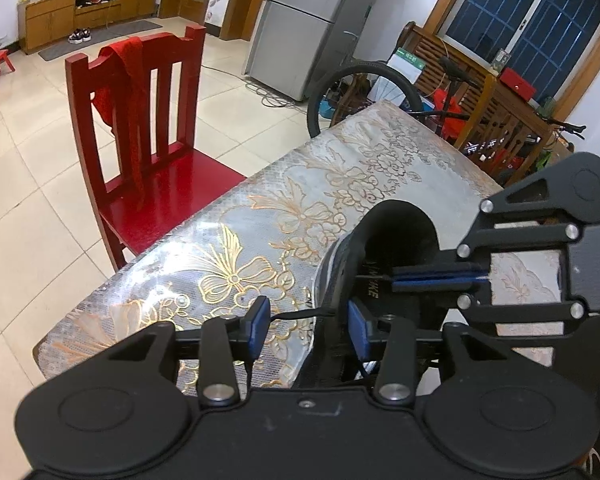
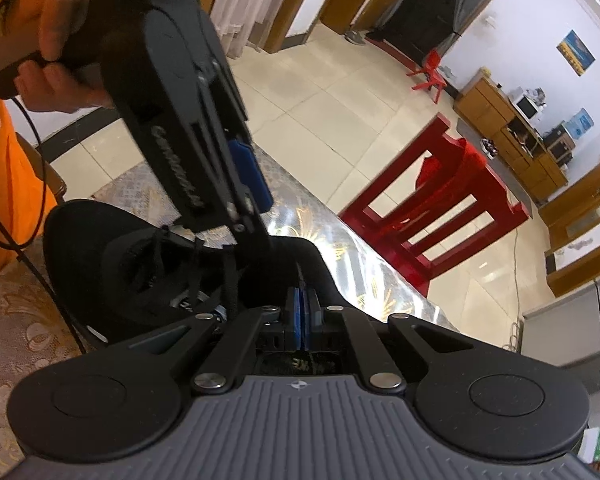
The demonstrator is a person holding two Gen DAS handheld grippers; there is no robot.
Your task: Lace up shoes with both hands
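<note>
A black shoe point(image 1: 396, 236) stands on the flower-patterned table point(image 1: 259, 208), opening upward. My left gripper point(image 1: 310, 326) straddles its near side wall, blue pads apart; a thin black lace point(image 1: 295, 315) runs from the left pad to the shoe, and nothing is pinched. My right gripper point(image 1: 396, 278) reaches in from the right over the shoe's opening, its pads pressed on a thin lace end. In the right wrist view the shoe point(image 2: 99, 248) lies left, the right gripper point(image 2: 302, 296) is shut, and the left gripper point(image 2: 239, 216) comes down from the upper left.
A red chair point(image 1: 147, 140) with a red cloth stands by the table's far left edge. A bicycle point(image 1: 360, 80) and a fridge point(image 1: 312, 20) lie beyond the table's far end. A hand point(image 2: 51, 40) and an orange garment point(image 2: 3, 184) are at the left.
</note>
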